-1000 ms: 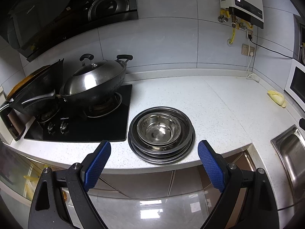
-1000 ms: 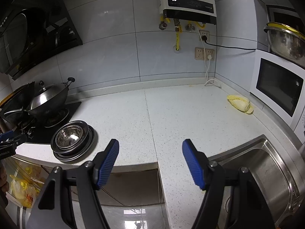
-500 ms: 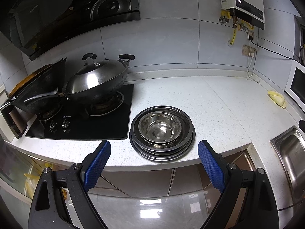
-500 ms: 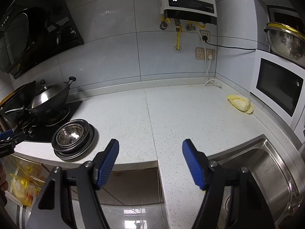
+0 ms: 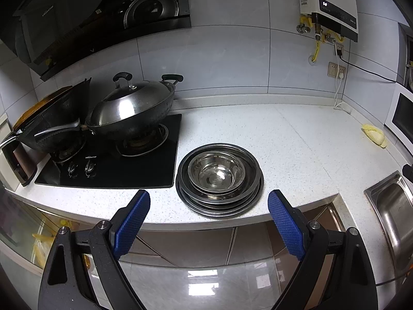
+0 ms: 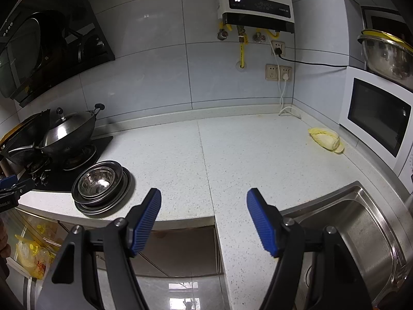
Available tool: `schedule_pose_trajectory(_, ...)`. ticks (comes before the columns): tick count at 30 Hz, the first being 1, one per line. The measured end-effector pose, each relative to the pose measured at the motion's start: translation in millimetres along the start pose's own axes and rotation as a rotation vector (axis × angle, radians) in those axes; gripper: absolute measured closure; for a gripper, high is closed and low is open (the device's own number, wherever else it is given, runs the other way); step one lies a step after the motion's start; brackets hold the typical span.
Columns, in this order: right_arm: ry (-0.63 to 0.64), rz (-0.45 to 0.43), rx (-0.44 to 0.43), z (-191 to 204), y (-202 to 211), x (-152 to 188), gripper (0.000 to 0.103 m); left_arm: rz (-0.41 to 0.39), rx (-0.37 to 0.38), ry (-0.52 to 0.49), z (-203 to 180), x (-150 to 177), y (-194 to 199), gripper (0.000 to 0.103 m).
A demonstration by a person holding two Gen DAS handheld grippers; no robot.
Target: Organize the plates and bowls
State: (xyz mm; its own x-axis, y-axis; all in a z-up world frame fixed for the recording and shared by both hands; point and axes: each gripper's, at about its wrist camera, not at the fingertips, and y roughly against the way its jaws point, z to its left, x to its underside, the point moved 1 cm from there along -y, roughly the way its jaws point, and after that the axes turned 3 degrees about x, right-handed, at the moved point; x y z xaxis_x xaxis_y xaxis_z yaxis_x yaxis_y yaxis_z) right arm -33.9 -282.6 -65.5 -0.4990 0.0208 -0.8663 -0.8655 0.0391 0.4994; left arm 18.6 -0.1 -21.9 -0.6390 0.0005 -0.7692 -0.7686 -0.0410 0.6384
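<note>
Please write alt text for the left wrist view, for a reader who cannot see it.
A stack of steel bowls and plates sits near the front edge of a white speckled counter, beyond the open, empty left gripper. A lidded wok stands on the black stove beside the stack.

A home kitchen — a gas hob (image 5: 111, 165) with a lidded wok (image 5: 131, 113) under a black extractor hood (image 5: 85, 18), a speckled white worktop (image 6: 232, 155), a steel sink (image 6: 361, 227), a microwave (image 6: 376, 118) and a wall-hung water heater (image 6: 255, 0) on grey tiles.
</note>
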Motion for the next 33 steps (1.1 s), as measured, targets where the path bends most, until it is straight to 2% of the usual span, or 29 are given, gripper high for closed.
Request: schedule_pose_trajectory(33, 0.026, 0.008, -0.014, 17.8, -8.1, -0.9, 0.035, 0.006, -0.007, 0.021, 10.6, 0.9, -0.9, 0.014)
